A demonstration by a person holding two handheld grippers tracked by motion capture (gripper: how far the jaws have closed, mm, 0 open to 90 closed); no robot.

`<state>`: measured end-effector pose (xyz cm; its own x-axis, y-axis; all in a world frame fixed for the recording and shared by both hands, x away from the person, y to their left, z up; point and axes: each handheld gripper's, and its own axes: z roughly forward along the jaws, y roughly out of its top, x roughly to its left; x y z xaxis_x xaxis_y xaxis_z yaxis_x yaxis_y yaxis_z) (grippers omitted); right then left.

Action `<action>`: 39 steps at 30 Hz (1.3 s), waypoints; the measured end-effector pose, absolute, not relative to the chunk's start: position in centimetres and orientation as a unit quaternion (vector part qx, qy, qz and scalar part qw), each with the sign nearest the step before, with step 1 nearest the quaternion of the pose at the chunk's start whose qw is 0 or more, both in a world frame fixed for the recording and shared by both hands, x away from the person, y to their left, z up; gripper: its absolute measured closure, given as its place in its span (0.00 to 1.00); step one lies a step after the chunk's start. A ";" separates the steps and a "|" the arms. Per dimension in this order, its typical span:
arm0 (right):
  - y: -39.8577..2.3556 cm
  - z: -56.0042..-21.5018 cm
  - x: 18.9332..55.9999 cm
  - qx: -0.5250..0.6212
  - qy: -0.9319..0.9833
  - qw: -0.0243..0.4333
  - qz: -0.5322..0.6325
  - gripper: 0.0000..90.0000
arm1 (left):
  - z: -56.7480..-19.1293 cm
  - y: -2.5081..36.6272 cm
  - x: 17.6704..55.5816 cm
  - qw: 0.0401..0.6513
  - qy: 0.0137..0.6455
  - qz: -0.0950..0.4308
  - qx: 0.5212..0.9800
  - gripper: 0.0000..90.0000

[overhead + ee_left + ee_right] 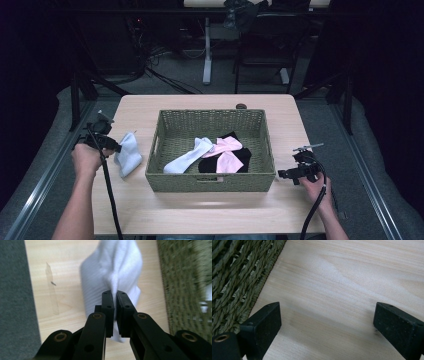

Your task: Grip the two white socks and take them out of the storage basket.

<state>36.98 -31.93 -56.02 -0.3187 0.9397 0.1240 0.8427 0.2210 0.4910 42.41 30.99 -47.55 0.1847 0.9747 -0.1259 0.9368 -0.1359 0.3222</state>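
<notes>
My left gripper (pixel 113 293) pinches the pale-blue cotton sock (pixel 128 156), draped on the table left of the green woven basket (pixel 210 182). Lay it flat before releasing. My right gripper (pixel 327 320) idles, jaws apart.

A green woven basket (pixel 210 181) stands mid-surface (pixel 200 207). In it lie a white sock (pixel 187 157), a pink sock (pixel 225 152) and a black sock (pixel 243 159), overlapping. A small dark round thing (pixel 241 106) lies just behind the basket.
</notes>
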 end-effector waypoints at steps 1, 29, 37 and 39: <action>-31.9 -56.0 37.0 0.576 0.774 0.102 0.242 0.08 | -48.0 31.0 42.4 0.166 0.641 0.055 0.748 0.95; -32.0 -56.0 37.0 0.578 0.770 0.102 0.249 0.08 | -40.0 27.2 40.9 0.234 0.594 0.115 0.761 0.00; -32.1 -56.0 37.0 0.578 0.770 0.103 0.251 0.08 | -37.9 22.7 41.9 0.251 0.548 0.123 0.788 0.00; -32.1 -56.0 37.0 0.578 0.770 0.102 0.251 0.08 | -37.8 21.7 42.2 0.251 0.541 0.124 0.793 0.00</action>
<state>37.03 -32.07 -56.01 -0.3108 0.9411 0.1334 0.8385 0.2053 0.5047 42.18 21.70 -37.83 0.3847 0.9200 -0.0747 0.7955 -0.2893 0.5324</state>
